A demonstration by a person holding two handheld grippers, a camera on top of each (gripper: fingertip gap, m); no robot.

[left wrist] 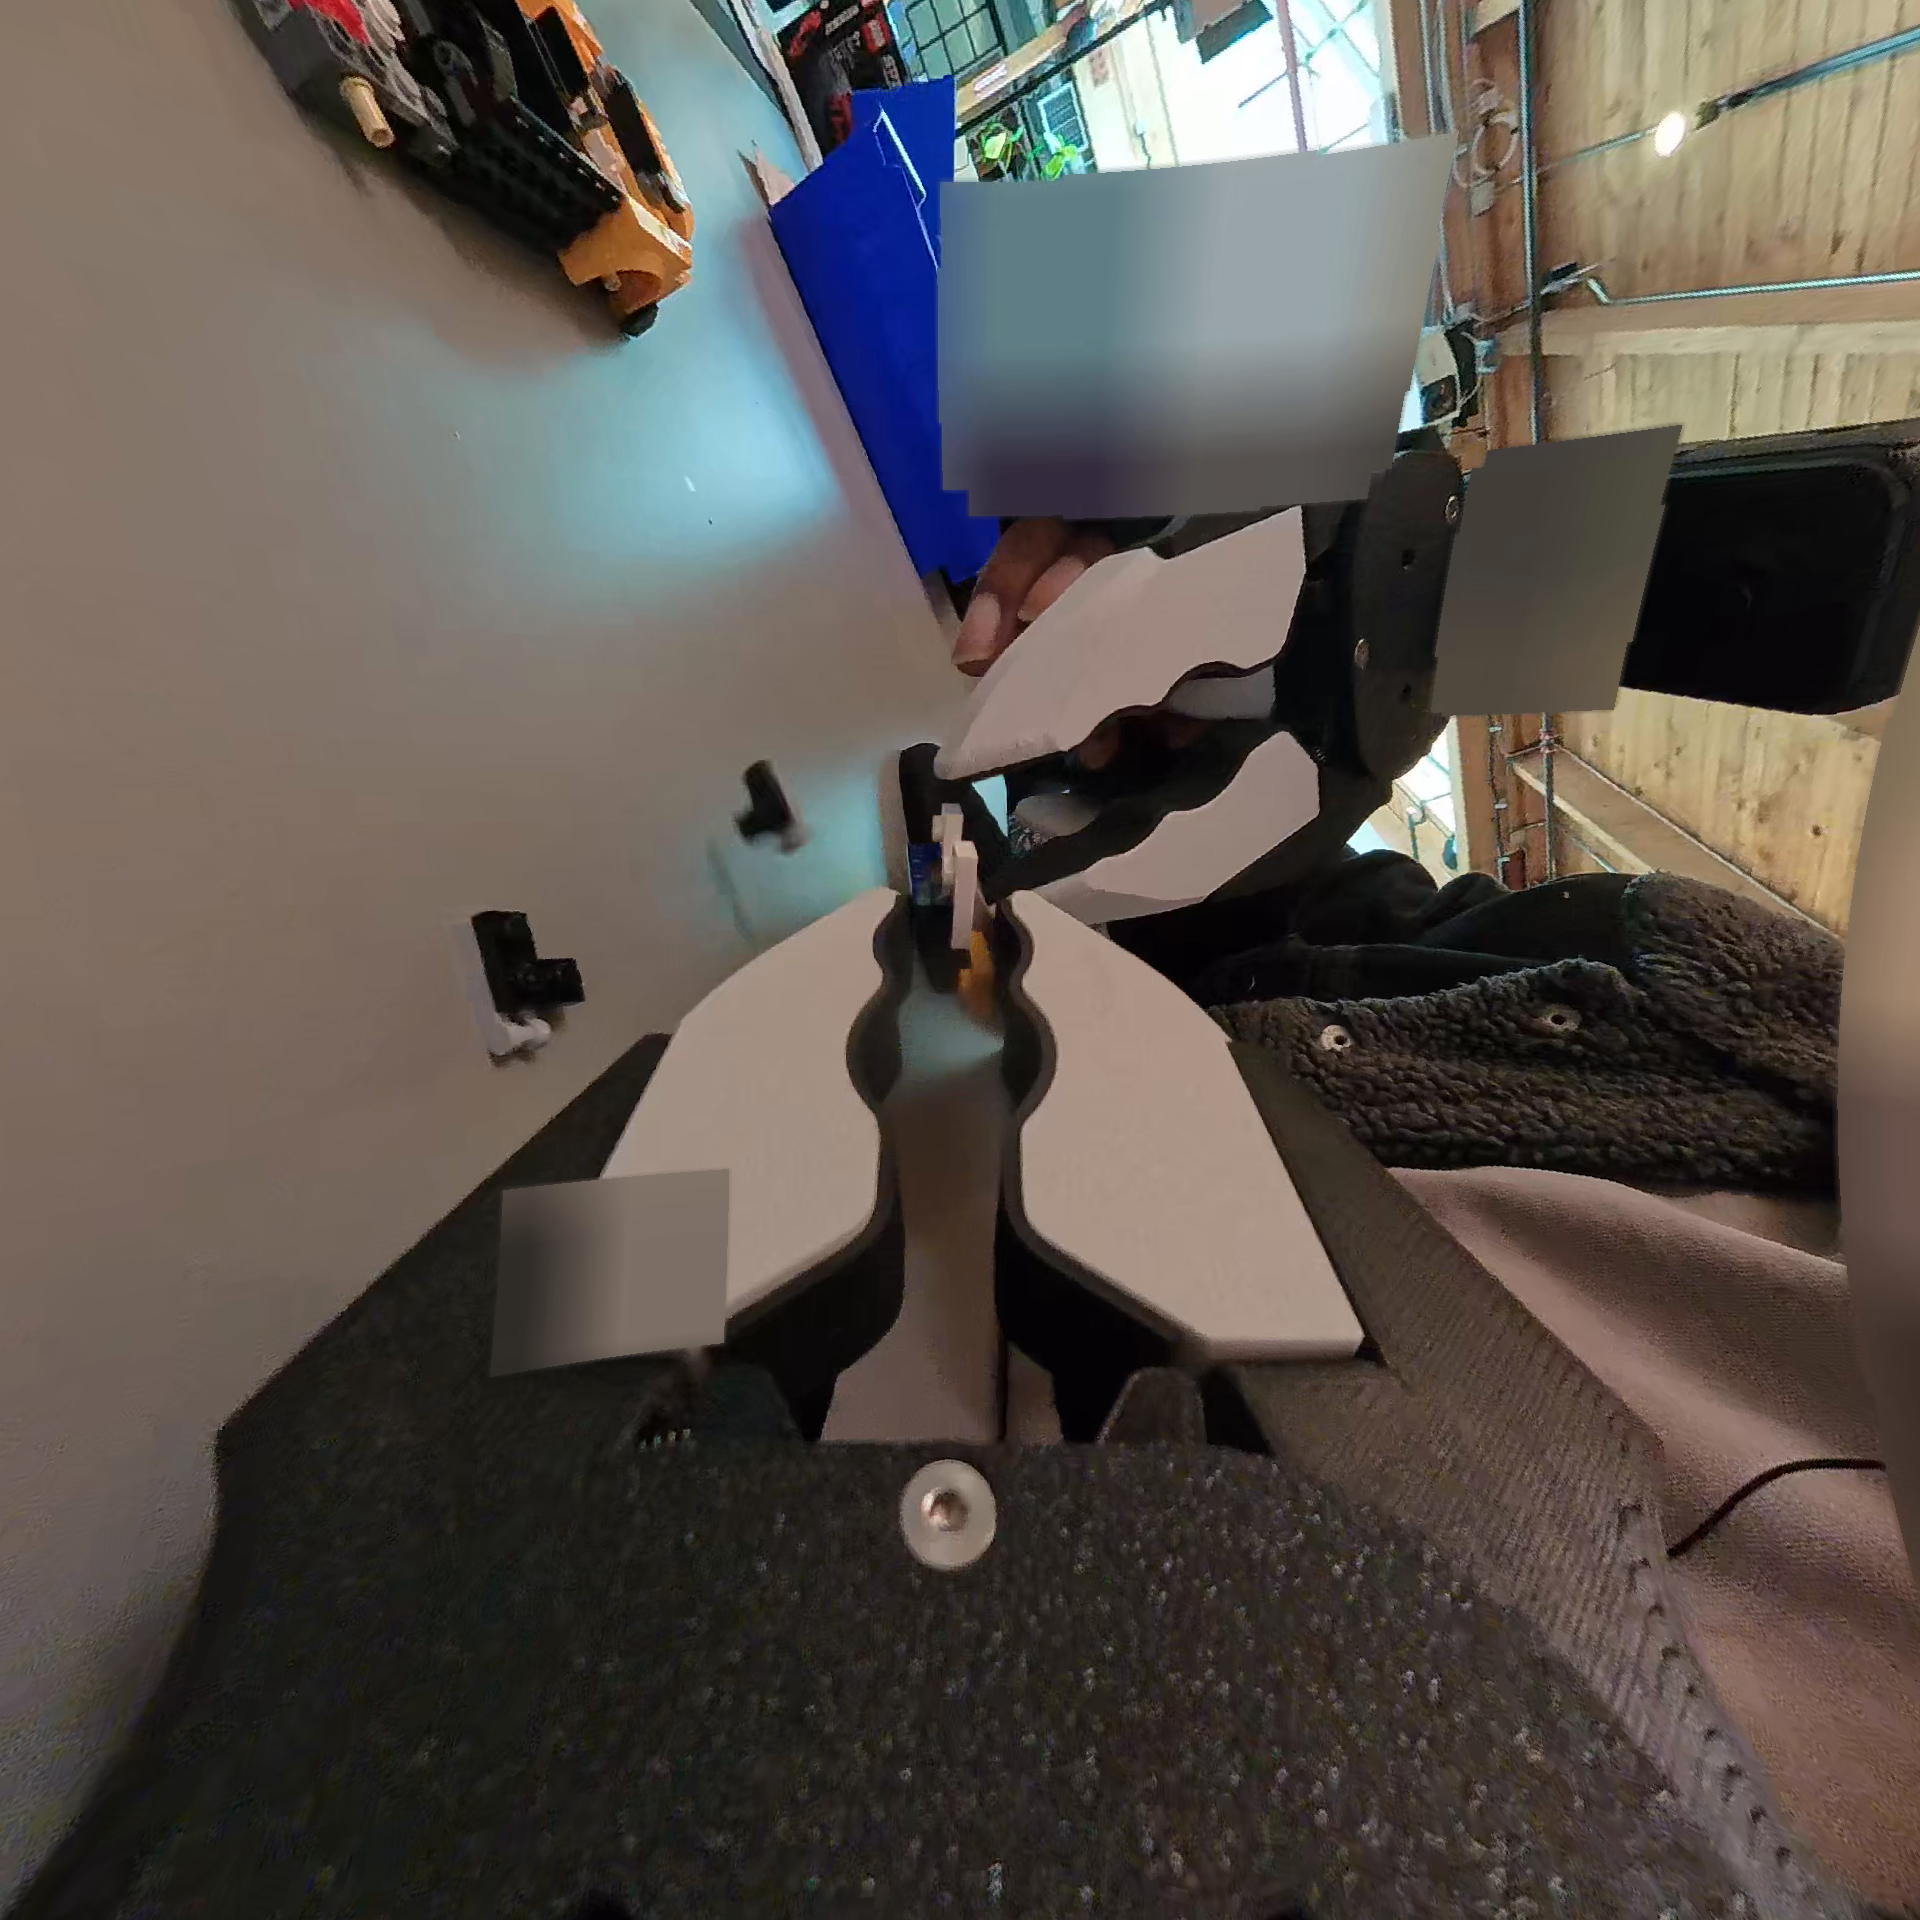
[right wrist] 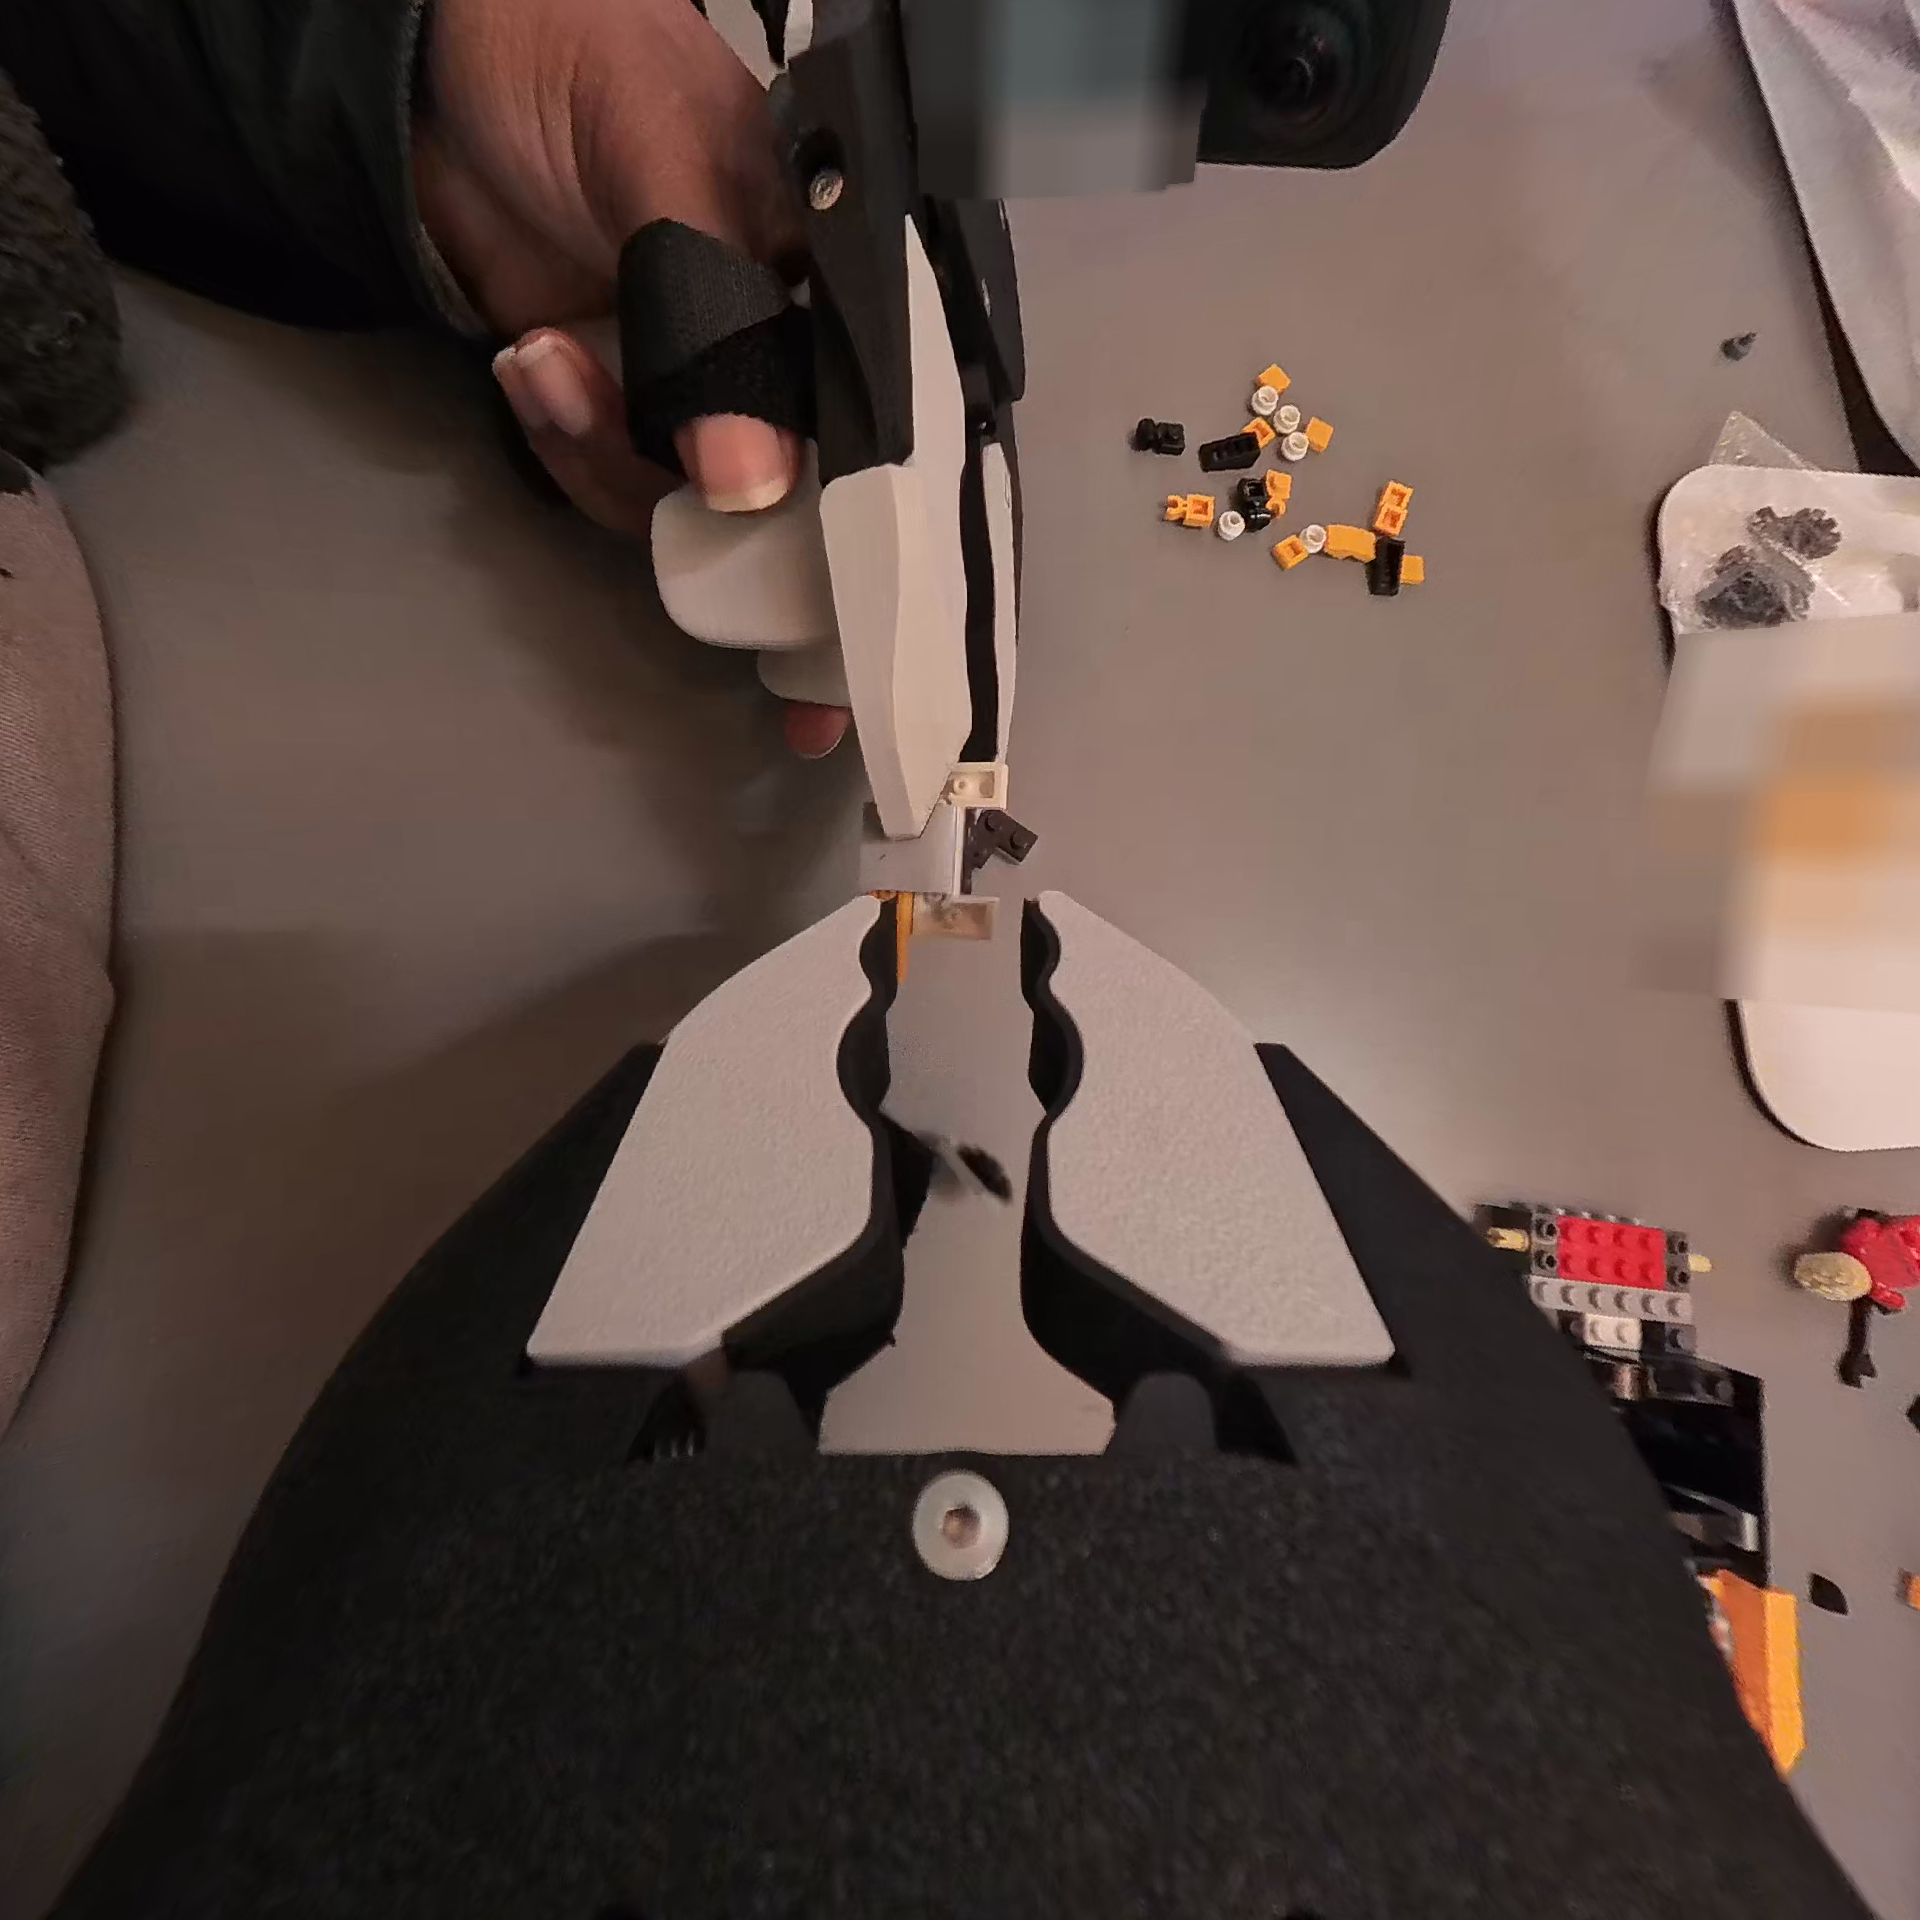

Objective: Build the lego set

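Both tongs meet at a small white sub-assembly point(right wrist: 951, 847): left tongs point(right wrist: 935, 805) pinching it, right tongs point(right wrist: 951, 914) spread. Loose bricks point(right wrist: 1288, 483) and unfinished car point(right wrist: 1621, 1309) on the desk point(right wrist: 1351, 831) suggest much remains.

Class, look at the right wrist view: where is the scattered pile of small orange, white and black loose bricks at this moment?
The loose bricks lie on the grey table in the upper right of the right wrist view, right of the left gripper and left of the plastic bag.
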